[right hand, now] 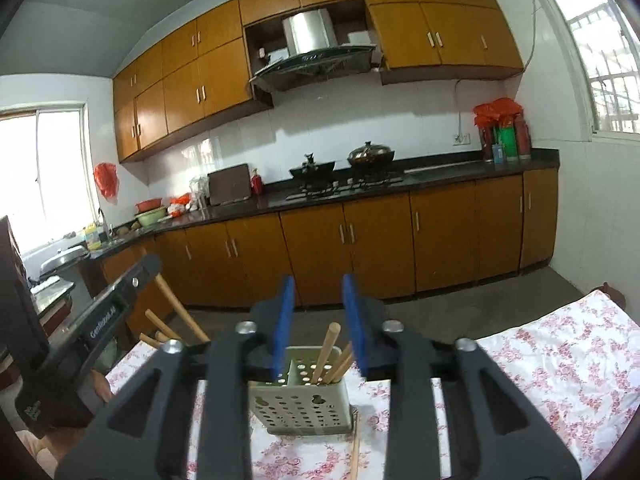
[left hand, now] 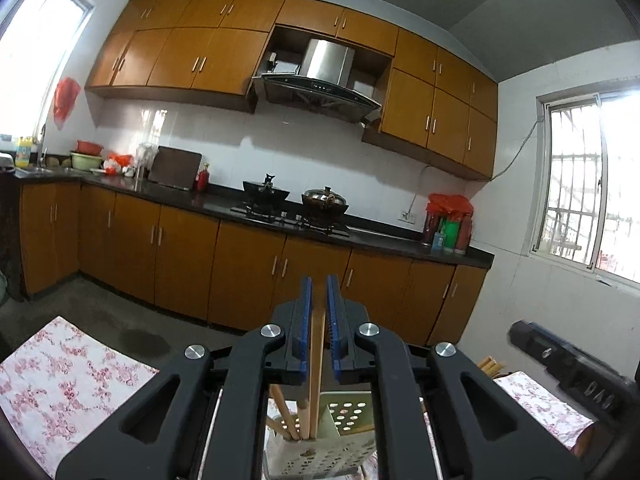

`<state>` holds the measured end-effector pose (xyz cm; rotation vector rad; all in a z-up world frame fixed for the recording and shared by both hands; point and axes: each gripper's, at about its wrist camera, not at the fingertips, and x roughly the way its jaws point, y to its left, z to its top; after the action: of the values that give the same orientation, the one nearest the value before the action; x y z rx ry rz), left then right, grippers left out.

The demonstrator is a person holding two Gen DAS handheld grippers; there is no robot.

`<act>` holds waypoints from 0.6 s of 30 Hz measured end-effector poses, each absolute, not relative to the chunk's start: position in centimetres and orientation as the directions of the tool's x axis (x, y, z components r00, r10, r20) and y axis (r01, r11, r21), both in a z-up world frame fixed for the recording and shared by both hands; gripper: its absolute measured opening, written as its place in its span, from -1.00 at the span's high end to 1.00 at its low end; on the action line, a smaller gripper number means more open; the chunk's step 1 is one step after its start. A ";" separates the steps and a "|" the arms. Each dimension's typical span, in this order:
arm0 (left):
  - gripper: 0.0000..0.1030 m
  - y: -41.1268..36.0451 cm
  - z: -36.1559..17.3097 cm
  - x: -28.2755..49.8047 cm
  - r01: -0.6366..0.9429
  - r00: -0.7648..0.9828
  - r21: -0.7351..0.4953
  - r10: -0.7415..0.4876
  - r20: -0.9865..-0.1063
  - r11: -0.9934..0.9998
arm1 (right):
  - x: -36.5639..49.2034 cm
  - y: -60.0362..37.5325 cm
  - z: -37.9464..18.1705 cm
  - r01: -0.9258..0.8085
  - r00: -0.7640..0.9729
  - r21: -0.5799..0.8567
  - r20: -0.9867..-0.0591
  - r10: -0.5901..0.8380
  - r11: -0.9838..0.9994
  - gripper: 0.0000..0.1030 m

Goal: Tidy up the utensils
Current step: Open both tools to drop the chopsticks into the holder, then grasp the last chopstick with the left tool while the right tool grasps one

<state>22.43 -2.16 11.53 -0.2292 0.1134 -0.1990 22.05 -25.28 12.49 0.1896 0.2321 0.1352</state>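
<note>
My left gripper point(left hand: 320, 284) is shut on a wooden chopstick point(left hand: 316, 364) that hangs down into a pale perforated utensil holder point(left hand: 340, 452), where other chopsticks point(left hand: 286, 420) stand. My right gripper point(right hand: 319, 284) is open and empty, above and behind the same holder point(right hand: 300, 404), which holds several chopsticks point(right hand: 326, 354). One chopstick point(right hand: 355, 452) lies on the floral cloth beside the holder. The left gripper's body point(right hand: 100, 320) shows at the left of the right wrist view; the right gripper's body point(left hand: 568, 360) shows at the right of the left wrist view.
The holder stands on a table with a pink floral cloth point(right hand: 560, 368). Behind is a kitchen counter point(right hand: 400, 184) with a stove, two pots point(right hand: 370, 154), bottles and wooden cabinets. A wooden chair back point(right hand: 172, 308) is by the table's left edge.
</note>
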 end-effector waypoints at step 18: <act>0.00 3.6 1.3 16.3 0.020 0.851 -0.189 -0.117 -0.512 0.982 | 18.8 -25.5 -6.6 -0.072 0.650 0.159 -0.742 0.167 0.985 0.54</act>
<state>16.26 3.59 1.29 -0.1801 0.5492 -0.0725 18.85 -25.47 -6.59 0.1191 0.8535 0.1363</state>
